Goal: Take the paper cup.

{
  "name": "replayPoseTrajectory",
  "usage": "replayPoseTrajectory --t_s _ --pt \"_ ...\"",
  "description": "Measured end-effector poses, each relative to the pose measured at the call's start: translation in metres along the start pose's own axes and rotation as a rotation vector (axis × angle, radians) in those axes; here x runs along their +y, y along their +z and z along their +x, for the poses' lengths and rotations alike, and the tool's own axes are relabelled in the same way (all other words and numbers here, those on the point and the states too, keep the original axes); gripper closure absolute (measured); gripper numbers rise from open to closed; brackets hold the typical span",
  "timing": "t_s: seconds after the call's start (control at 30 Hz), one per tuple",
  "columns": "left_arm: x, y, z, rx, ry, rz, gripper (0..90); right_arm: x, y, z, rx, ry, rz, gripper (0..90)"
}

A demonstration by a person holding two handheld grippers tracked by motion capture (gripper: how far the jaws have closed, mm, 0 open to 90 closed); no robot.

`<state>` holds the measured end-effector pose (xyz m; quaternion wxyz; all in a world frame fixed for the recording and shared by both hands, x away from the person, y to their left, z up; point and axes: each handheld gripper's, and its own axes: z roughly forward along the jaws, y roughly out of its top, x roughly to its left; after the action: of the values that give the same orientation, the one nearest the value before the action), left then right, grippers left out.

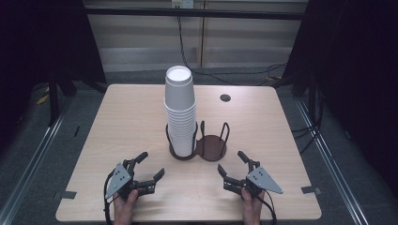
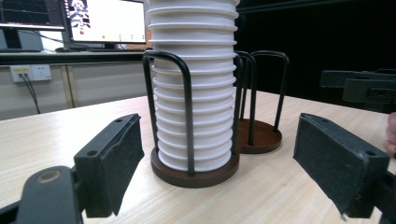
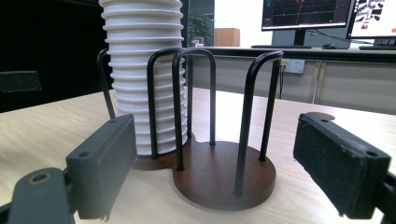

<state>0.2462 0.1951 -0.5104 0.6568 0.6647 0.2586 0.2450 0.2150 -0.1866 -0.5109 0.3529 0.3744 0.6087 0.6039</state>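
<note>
The tabletop (image 1: 117, 122) carries a two-ring holder (image 1: 212, 149) at its centre, with the cup stack (image 1: 180, 112) in the nine-o'clock ring. Left gripper (image 1: 146, 167) at seven o'clock and right gripper (image 1: 231, 165) at five o'clock both hold their jaws wide, empty.

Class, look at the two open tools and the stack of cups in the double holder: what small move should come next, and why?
Probably raise the left tool toward the top of the stack of white cups. Both tools are open and hold nothing, the right tool too. The stack fills the left ring of the holder, and the right ring is bare. The left tool sits nearer the stack, so lifting off the top cup seems the likely start.
</note>
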Motion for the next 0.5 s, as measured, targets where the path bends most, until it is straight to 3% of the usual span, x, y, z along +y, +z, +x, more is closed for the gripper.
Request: replayPoseTrajectory --t_s 0.5 --pt "0.0002 -0.0001 0.0001 -0.006 0.004 -0.001 15.7 0.0007 -0.0004 -0.0017 0.046 0.009 0.019 12.3"
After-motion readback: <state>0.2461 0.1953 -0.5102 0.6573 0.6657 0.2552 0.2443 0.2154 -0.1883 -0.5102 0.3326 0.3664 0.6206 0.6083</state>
